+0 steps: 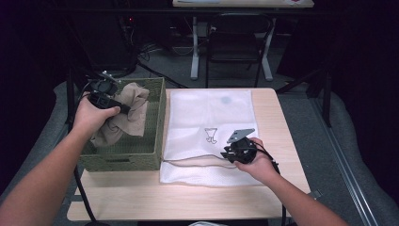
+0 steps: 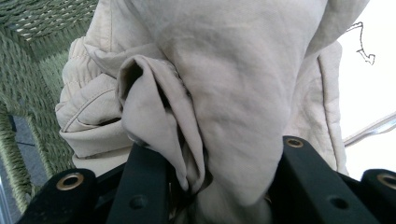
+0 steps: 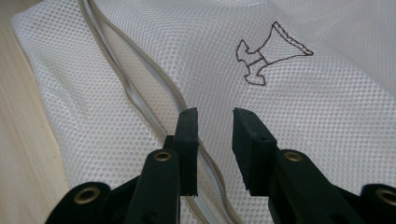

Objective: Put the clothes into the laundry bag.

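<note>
At nine o'clock on the tabletop (image 1: 197,197) sits the green woven basket (image 1: 157,122). Our left claw (image 1: 123,108) hangs over it, clamped on a bunched beige garment (image 1: 134,110). In the left gripper view the cloth (image 2: 224,93) is wedged between the two black jaws, folds spilling up and over them. The rest of the garment drapes down into the basket.

Moving toward the centre: a white mesh laundry bag (image 1: 207,117) lies flat, running from twelve to six o'clock, with a small dark drawing (image 1: 211,135) on its top face. Its zipper edge (image 3: 140,100) runs along the near end.

At four o'clock our right claw (image 1: 227,153) is low over the bag's near end. In the right gripper view its jaws stand apart, with a narrow gap (image 3: 215,140), just over the mesh beside the zipper line. Nothing is pinched between them yet.

Our judgement: we are at the step of opening the bag while the garment waits, lifted. Next move calls for the right claw to pinch the upper mesh layer at the zipper and raise it, making a mouth. Then the left carries the garment from nine o'clock toward the centre and feeds it in.
</note>
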{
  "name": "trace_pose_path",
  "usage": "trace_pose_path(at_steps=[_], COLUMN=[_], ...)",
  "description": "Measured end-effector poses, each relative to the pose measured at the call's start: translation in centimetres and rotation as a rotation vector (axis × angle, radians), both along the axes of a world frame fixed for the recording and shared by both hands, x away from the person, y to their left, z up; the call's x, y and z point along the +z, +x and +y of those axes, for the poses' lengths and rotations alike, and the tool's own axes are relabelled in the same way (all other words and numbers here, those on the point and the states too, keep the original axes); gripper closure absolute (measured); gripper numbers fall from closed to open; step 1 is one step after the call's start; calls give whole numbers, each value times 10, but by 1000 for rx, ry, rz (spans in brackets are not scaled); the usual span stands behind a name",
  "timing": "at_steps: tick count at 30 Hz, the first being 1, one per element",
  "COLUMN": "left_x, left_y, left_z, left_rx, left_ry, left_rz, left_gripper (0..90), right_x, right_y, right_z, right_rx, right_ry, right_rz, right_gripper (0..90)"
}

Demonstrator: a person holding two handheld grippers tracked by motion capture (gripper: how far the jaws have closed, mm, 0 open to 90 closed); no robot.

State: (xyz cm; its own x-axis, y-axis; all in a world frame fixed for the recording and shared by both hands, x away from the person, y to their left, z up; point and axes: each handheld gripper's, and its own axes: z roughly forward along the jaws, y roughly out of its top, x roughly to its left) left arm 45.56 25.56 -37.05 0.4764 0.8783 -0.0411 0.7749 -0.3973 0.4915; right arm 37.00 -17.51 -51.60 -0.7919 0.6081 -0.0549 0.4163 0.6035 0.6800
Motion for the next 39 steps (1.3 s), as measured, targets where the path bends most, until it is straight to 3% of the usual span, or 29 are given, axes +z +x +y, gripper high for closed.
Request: trace_pose_path(at_steps=[17,31,35,39], left_x=[1,-2,-3,-3], left_y=[-2,-1,-1,-2], left_z=[-6,-10,-11,-12], left_rx=[-23,-33,-34,-37], left_ry=[0,3,1,-1], left_rz=[-4,1,3,3], left_gripper=[674,674,673,674], right_x=[-21,-34,-34,-37], right_y=[7,6,6,8], right_z=[14,20,22,20], right_rx=[18,40,37,26], right_ry=[-17,-49,-73,-76], right_rz=[40,39,16,37], right_gripper=[663,652,685,738])
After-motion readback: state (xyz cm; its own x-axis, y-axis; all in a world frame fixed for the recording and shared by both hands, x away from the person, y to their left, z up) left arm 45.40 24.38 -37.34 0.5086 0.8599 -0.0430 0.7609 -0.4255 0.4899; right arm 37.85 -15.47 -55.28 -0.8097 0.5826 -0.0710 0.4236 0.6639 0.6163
